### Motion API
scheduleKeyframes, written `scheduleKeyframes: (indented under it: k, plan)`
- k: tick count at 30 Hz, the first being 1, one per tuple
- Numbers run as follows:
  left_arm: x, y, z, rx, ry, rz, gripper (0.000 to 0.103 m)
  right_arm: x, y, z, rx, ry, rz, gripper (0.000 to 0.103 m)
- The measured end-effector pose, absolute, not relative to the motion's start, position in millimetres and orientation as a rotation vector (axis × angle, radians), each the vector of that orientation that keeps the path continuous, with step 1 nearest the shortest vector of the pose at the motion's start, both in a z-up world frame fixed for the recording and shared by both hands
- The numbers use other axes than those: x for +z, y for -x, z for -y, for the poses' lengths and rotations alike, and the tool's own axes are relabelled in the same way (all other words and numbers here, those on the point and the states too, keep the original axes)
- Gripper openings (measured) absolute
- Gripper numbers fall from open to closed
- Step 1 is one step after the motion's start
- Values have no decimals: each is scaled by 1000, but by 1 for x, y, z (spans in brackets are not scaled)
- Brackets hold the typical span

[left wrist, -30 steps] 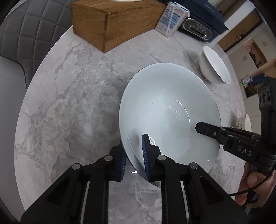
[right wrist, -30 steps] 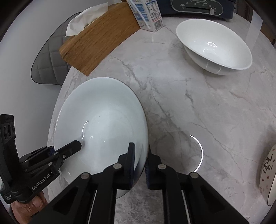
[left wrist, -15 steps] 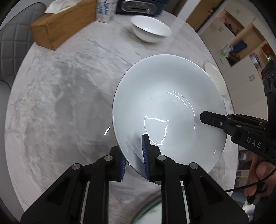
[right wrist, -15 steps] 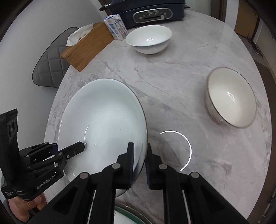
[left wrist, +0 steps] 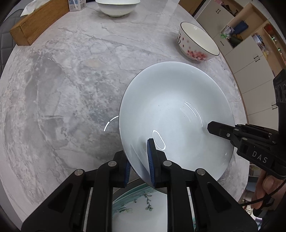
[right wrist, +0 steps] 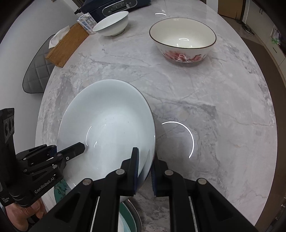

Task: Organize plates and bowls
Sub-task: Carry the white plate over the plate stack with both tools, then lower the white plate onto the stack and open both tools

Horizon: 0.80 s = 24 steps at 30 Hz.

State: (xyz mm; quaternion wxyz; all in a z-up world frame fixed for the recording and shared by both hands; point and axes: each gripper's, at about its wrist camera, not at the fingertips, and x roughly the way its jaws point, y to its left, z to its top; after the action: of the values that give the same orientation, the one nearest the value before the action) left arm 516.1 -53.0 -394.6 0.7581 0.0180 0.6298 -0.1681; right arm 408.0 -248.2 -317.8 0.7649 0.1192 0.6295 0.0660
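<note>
A large white plate (left wrist: 175, 114) is held above the marble table by both grippers. My left gripper (left wrist: 138, 157) is shut on its near-left rim. My right gripper (right wrist: 144, 160) is shut on its right rim; the plate also shows in the right wrist view (right wrist: 107, 128). Each gripper shows in the other's view, the right one (left wrist: 221, 130) and the left one (right wrist: 75, 148). Under the held plate lies a plate with a green pattern (left wrist: 143, 210), partly hidden, also low in the right wrist view (right wrist: 128, 219).
A flowered bowl (right wrist: 182, 39) with a dark rim stands on the table, also in the left wrist view (left wrist: 196, 42). A plain white bowl (right wrist: 112, 23), a wooden tissue box (right wrist: 66, 44), a small carton (right wrist: 87, 22) and a dark appliance (right wrist: 116, 7) stand at the back. A grey chair (right wrist: 37, 71) is on the left.
Both grippers have carried the white plate back toward the near table edge. The green-patterned plate has come into view beneath it, and the flowered bowl now shows.
</note>
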Motion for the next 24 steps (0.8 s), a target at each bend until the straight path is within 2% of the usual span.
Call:
scheduleKeyframes:
  k: [12,15,17,18,19,20,21,24]
  plan:
    - [-405,-538,53,-339,-48,-1353,15,-334,-415,250,171,-239,-1349,15]
    - [-407,-542,51,-329,-31,-1356,17,-332,-418,246,189,-212,-1340,23]
    - [-407,-543,50,-326,-20,-1352,18,-331,-419,245,206,-219,-1341,34]
    - [-406,-543,49,-323,-11,-1352,21,-331,-419,245,211,-230,-1340,41]
    - [-405,-542,48,-321,-1,-1352,26,-330,-418,245,208,-238,-1341,55]
    - [-402,-540,45,-319,9,-1346,48,-327,-417,246,199,-242,-1338,65]
    - [-397,-539,42,-318,19,-1330,67,-324,-415,248,193,-246,-1330,68]
    - [-378,-536,29,-316,43,-1279,74,-307,-408,260,169,-258,-1302,77]
